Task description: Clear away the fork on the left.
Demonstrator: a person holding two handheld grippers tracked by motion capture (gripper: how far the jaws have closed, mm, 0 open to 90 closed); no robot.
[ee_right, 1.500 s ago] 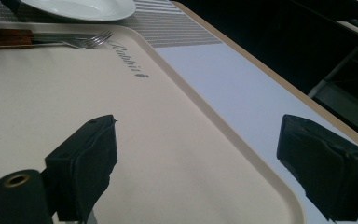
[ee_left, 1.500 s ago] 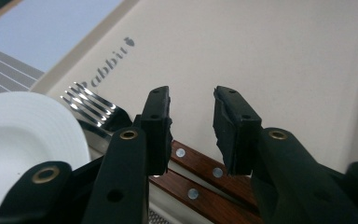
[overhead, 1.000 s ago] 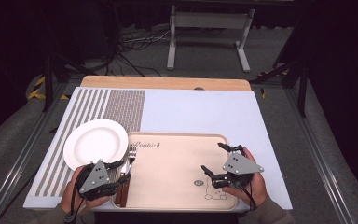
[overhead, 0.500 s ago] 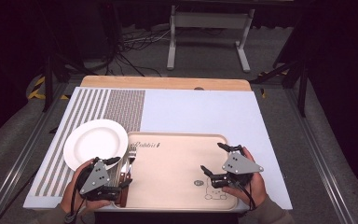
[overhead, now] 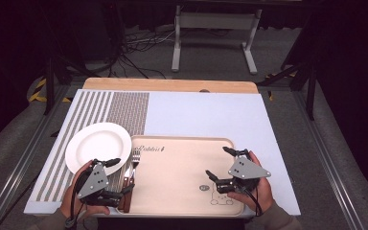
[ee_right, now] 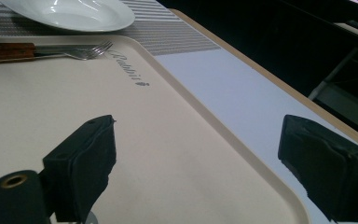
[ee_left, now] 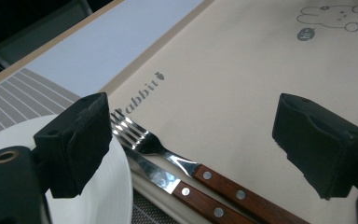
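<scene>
A beige tray (overhead: 172, 167) with a rabbit print lies at the table's near edge. A fork (overhead: 135, 155) and a knife with wooden handles lie side by side along its left rim. Beside them stands a white plate (overhead: 98, 146). My left gripper (overhead: 119, 177) hovers open over the cutlery handles. Its own view has the fork (ee_left: 140, 140) and knife (ee_left: 168, 182) between the jaws, untouched, with the plate (ee_left: 107, 186) at the left. My right gripper (overhead: 217, 162) is open and holds nothing above the tray's right part. Its own view shows the tray (ee_right: 51, 93) below and the fork (ee_right: 81, 51) far off.
A pale blue mat (overhead: 206, 115) with a striped grey section (overhead: 105, 105) covers the wooden table. A white metal stand (overhead: 215, 28) and cables sit on the dark floor beyond the far edge. Metal rails run along both sides of the table.
My left gripper has drifted slightly left and nearer over the cutlery handles. The right gripper has held still.
</scene>
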